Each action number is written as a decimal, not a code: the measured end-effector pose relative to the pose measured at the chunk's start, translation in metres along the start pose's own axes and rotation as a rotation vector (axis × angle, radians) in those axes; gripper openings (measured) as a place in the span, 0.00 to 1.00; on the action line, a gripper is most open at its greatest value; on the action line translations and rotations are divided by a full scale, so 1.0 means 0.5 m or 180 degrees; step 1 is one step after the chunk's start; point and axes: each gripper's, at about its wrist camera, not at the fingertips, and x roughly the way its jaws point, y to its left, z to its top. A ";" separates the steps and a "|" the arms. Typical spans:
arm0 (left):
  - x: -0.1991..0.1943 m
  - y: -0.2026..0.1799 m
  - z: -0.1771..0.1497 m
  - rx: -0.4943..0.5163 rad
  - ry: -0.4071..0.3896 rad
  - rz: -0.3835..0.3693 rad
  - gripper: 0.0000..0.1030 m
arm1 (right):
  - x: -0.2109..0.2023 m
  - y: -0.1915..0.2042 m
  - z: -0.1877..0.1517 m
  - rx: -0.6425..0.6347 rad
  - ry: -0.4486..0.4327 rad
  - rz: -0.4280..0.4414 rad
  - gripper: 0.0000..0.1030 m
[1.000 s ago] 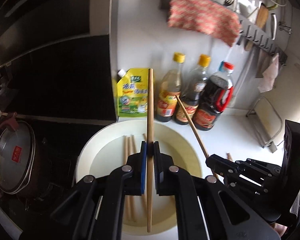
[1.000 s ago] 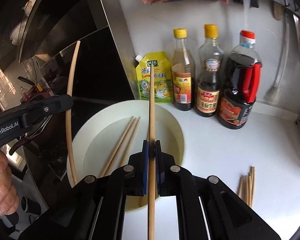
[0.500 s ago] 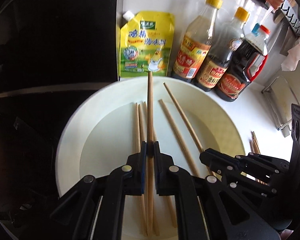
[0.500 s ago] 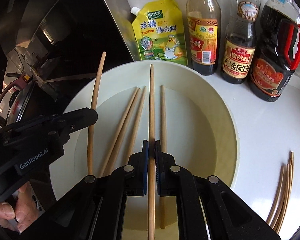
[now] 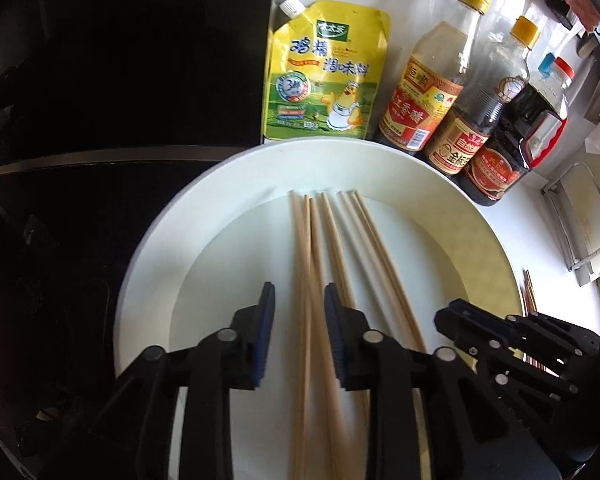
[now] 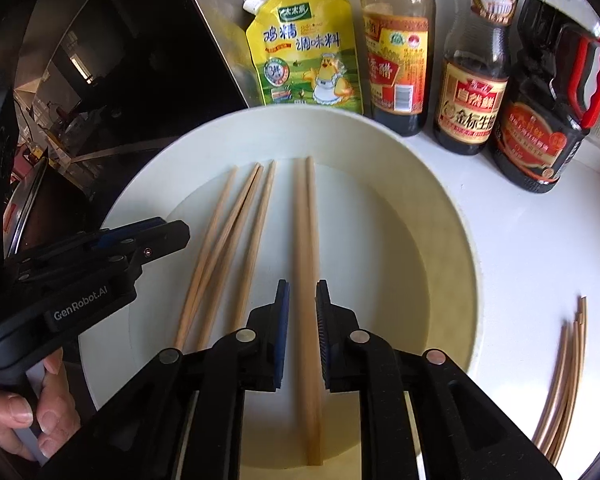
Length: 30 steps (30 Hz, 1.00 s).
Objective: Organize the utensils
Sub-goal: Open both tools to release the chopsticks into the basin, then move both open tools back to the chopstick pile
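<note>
A white round bowl (image 5: pixel 148 280) (image 6: pixel 456 236) sits on the counter with several wooden chopsticks (image 5: pixel 312 248) lying flat on its floor. My left gripper (image 5: pixel 299 302) hangs low over them. Its jaws are opening, and chopsticks lie loose between the blue pads without being pressed. My right gripper (image 6: pixel 302 292) is also low in the bowl, jaws opening. A pair of chopsticks (image 6: pixel 306 240) rests between its pads, free of them. In the right wrist view the left gripper (image 6: pixel 100 252) shows at the left, held by a hand (image 6: pixel 16 412).
Behind the bowl stand a yellow seasoning pouch (image 5: pixel 324 72), two sauce bottles (image 5: pixel 424 92) (image 5: pixel 480 120) and a dark jug with a red handle (image 6: pixel 552 120). Several loose chopsticks (image 6: pixel 564 380) lie on the white counter at the right. A black hob (image 5: pixel 80 220) borders the left.
Both grippers sank into the bowl, each shut on a chopstick. Both sets of jaws have now parted and the chopsticks lie on the bowl floor.
</note>
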 end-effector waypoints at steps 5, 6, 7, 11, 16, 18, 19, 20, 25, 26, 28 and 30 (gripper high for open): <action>-0.014 0.009 -0.001 -0.0062 -0.0039 0.0047 0.32 | -0.022 -0.004 -0.009 0.0017 -0.0039 0.0017 0.13; -0.018 0.009 -0.003 -0.0061 -0.0048 0.0060 0.32 | -0.026 -0.005 -0.012 0.0022 -0.0040 0.0021 0.13; -0.022 0.007 -0.005 -0.0053 -0.0056 0.0075 0.33 | -0.030 -0.006 -0.014 0.0026 -0.0046 0.0018 0.13; -0.045 -0.001 -0.019 -0.0025 -0.0111 0.0099 0.38 | -0.057 -0.007 -0.027 0.0027 -0.0096 0.0019 0.13; -0.076 -0.017 -0.042 -0.0024 -0.0187 0.0073 0.41 | -0.090 -0.005 -0.045 0.0008 -0.0153 0.0016 0.15; -0.089 -0.026 -0.053 -0.0021 -0.0204 0.0069 0.42 | -0.104 -0.005 -0.055 0.0003 -0.0183 0.0022 0.16; -0.096 -0.030 -0.059 -0.0021 -0.0215 0.0062 0.43 | -0.112 -0.006 -0.061 0.0001 -0.0199 0.0021 0.16; -0.103 -0.034 -0.065 -0.0016 -0.0230 0.0055 0.43 | -0.119 -0.006 -0.067 0.0001 -0.0214 0.0022 0.16; -0.139 -0.060 -0.095 0.0031 -0.0305 0.0060 0.57 | -0.157 -0.016 -0.097 0.0037 -0.0289 0.0009 0.24; -0.143 -0.065 -0.100 0.0038 -0.0312 0.0043 0.57 | -0.164 -0.019 -0.104 0.0047 -0.0307 0.0006 0.26; -0.151 -0.078 -0.113 0.0068 -0.0307 0.0022 0.57 | -0.178 -0.027 -0.121 0.0071 -0.0328 -0.0011 0.27; -0.153 -0.094 -0.125 0.0104 -0.0293 0.0008 0.57 | -0.189 -0.039 -0.139 0.0111 -0.0320 -0.0028 0.27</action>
